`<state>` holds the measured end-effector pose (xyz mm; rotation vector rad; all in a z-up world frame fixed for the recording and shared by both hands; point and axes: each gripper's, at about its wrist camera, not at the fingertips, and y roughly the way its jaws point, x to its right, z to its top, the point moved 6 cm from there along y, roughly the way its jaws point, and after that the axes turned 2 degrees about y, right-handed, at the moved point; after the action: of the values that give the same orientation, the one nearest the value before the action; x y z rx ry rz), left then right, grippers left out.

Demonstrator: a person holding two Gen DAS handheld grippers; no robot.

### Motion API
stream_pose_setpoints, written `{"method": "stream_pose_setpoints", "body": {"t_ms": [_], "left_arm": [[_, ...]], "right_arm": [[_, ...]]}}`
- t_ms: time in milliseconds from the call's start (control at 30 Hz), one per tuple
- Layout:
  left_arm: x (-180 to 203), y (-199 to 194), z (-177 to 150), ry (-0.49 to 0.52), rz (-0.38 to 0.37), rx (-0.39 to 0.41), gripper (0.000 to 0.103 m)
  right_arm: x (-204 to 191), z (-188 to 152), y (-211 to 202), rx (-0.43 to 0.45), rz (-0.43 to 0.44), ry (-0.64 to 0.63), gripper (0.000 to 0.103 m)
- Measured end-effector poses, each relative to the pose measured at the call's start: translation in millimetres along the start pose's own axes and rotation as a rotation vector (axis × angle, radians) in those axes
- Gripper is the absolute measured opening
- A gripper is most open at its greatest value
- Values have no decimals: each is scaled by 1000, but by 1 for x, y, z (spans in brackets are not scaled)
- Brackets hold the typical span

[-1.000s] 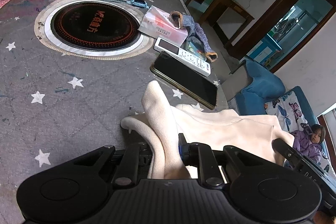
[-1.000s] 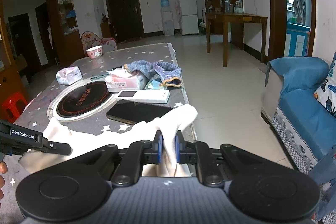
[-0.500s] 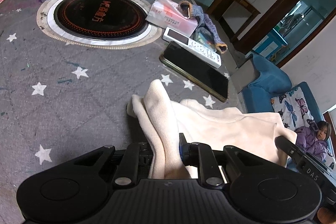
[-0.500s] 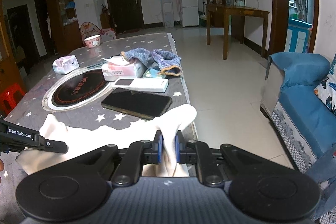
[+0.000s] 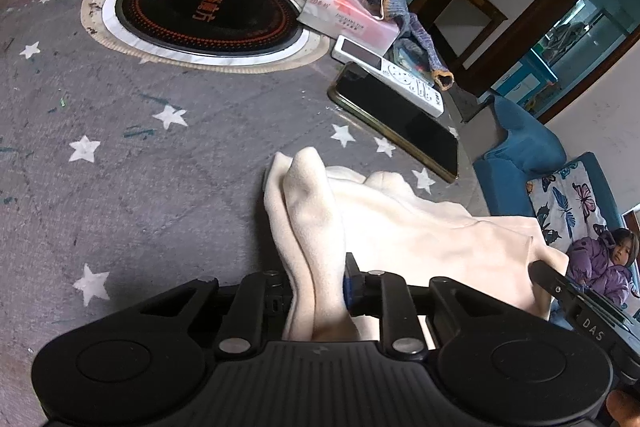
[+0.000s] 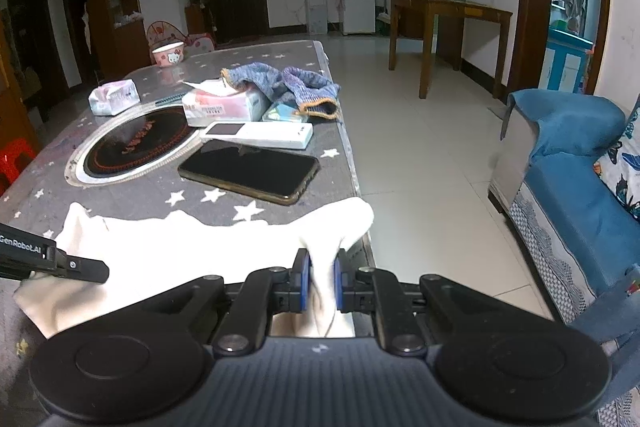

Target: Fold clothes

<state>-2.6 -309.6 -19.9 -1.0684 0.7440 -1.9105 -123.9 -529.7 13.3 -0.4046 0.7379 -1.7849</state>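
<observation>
Both of your grippers are clenched on the cream garment (image 5: 420, 239). The left gripper (image 5: 316, 287) pinches a doubled fold of it, and the right gripper (image 6: 319, 285) pinches another bunch beside the right edge of the tabletop (image 5: 120, 155).

Change over the last second: in the left wrist view the cloth's leading tip has travelled forward across the star-patterned cover. It stood short of the phone (image 5: 396, 119) a second ago and is now about level with the phone's near end. In the right wrist view the phone and the remote control (image 6: 256, 135) have drawn closer and larger. Both grips held throughout, with no slip visible.

Reading: you are carrying one edge of the garment forward away from the near edge of the tabletop, consistent with laying one part over another. The rest of the garment lies spread between the two grippers, touching the cover. Whether it is an early or a later fold cannot be told.

Hazard: the cloth's front edge is just beside the phone. Going further risks dragging over it or nudging it toward the right edge.
</observation>
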Motion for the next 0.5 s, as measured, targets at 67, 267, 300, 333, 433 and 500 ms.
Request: {"method": "stream_pose_setpoints", "body": {"t_ms": [67, 267, 300, 333, 433, 500], "left_arm": [[-1, 1, -1, 2, 5, 0, 25], [-5, -2, -1, 18, 31, 18, 38], [-6, -2, -1, 21, 36, 21, 39], [-7, -2, -1, 23, 41, 24, 41], [-11, -5, 0, 21, 59, 34, 46], [-13, -6, 0, 19, 68, 38, 48]], "right_arm": [[1, -2, 2, -7, -10, -4, 11], [5, -8, 9, -28, -28, -3, 12], [5, -9, 10, -31, -30, -2, 12], [6, -10, 10, -34, -30, 0, 12], [7, -11, 11, -38, -37, -3, 13], [8, -11, 11, -36, -46, -2, 14]]}}
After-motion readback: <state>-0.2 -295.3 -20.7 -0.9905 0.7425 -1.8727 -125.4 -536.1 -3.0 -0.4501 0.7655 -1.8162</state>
